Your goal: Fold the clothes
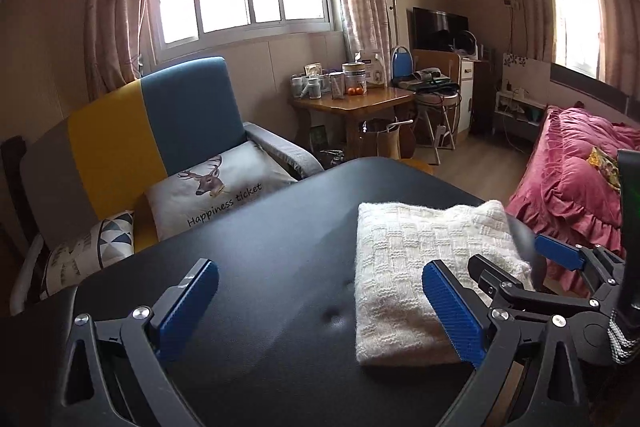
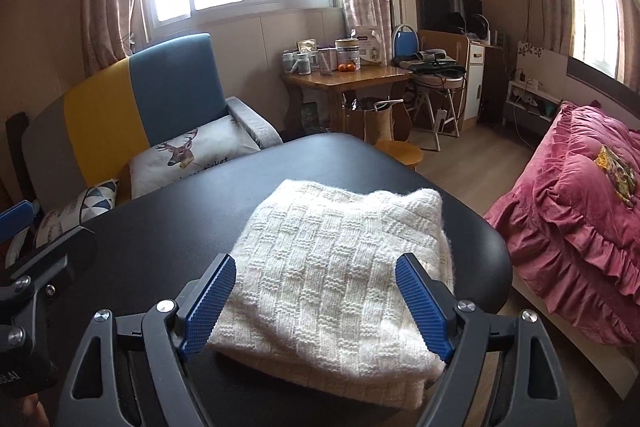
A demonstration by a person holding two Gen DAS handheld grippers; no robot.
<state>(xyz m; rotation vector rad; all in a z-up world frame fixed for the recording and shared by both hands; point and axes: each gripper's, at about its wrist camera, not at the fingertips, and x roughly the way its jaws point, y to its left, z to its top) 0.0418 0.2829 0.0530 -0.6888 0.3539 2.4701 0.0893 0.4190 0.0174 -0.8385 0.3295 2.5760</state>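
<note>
Garment: a cream knitted sweater (image 2: 332, 275), basket-weave in texture, lay folded into a thick rectangle on the right-hand part of the black table (image 1: 260, 267), reaching close to its near edge.
State of fold: the layers sat squarely stacked, with only the far right corner a little puffed; the folding looked finished or nearly so.
Right gripper (image 2: 316, 301): jaws spread wide, holding nothing, one blue pad to each side of the near part of the sweater and above it; probably placed there either to let go cleanly or to press the stack flat.
Left gripper (image 1: 320, 311): also wide and empty, poised over bare tabletop, its right pad overlapping the sweater's left edge in its own view; whether it touched the knit could not be told.
Reason for spacing: the two tools stood side by side, which suited a hands-off check of the bundle.
Surroundings: a blue, yellow and grey sofa (image 1: 132, 131) with a deer cushion (image 1: 216, 191) stood just beyond the table; a pink-quilted bed (image 2: 580, 227) lay to the right.
Containers: the wooden side table (image 2: 348, 77) carried jars, a large tin and small orange fruits; a paper bag (image 2: 370, 123) beneath it held contents too dim to name.
</note>
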